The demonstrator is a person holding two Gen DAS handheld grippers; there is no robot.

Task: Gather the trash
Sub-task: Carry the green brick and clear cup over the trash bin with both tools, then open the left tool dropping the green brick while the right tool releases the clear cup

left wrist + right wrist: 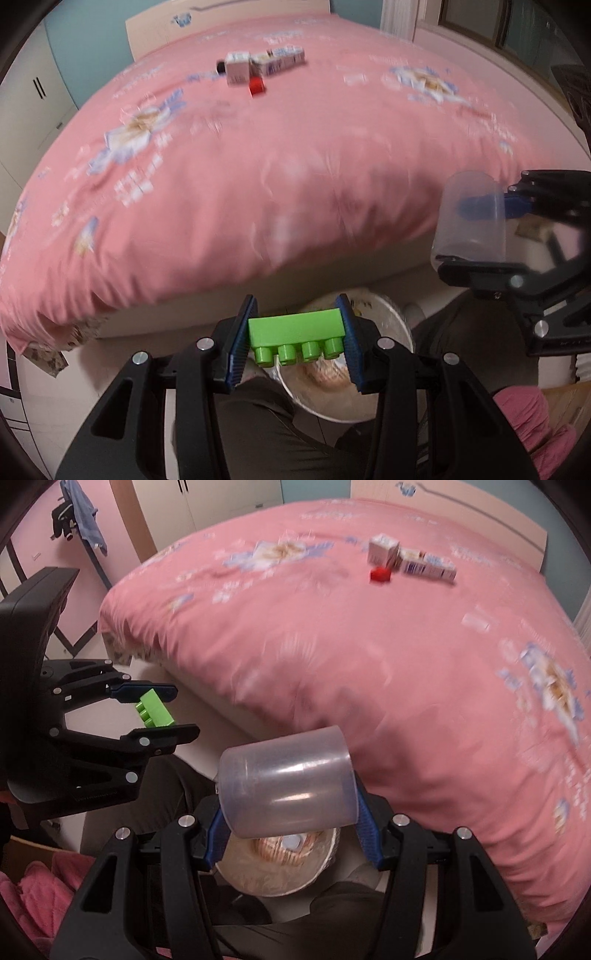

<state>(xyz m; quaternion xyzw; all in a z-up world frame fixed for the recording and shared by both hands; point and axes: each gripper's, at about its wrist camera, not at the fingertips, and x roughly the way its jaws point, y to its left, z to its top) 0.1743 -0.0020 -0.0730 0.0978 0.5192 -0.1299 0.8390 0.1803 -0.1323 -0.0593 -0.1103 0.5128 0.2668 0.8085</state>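
My left gripper [297, 334] is shut on a green toy brick [295, 330], studs facing me, held over a round white bin [391, 325] on the floor beside the bed. My right gripper [290, 812] is shut on a clear plastic cup [291, 782] lying sideways between its blue pads, above the same bin [325, 867]. In the right wrist view the left gripper [162, 716] with the green brick [155, 708] shows at the left. In the left wrist view the right gripper [476, 229] with the cup [471, 218] shows at the right.
A pink floral bedspread [258, 166] fills the view. Far out on it lie white cartons [264, 64] and a red block [256, 86], seen again as cartons [410, 561] and block [380, 575]. A person's dark trouser legs [258, 424] flank the bin. Pink cloth [528, 417] lies at the right.
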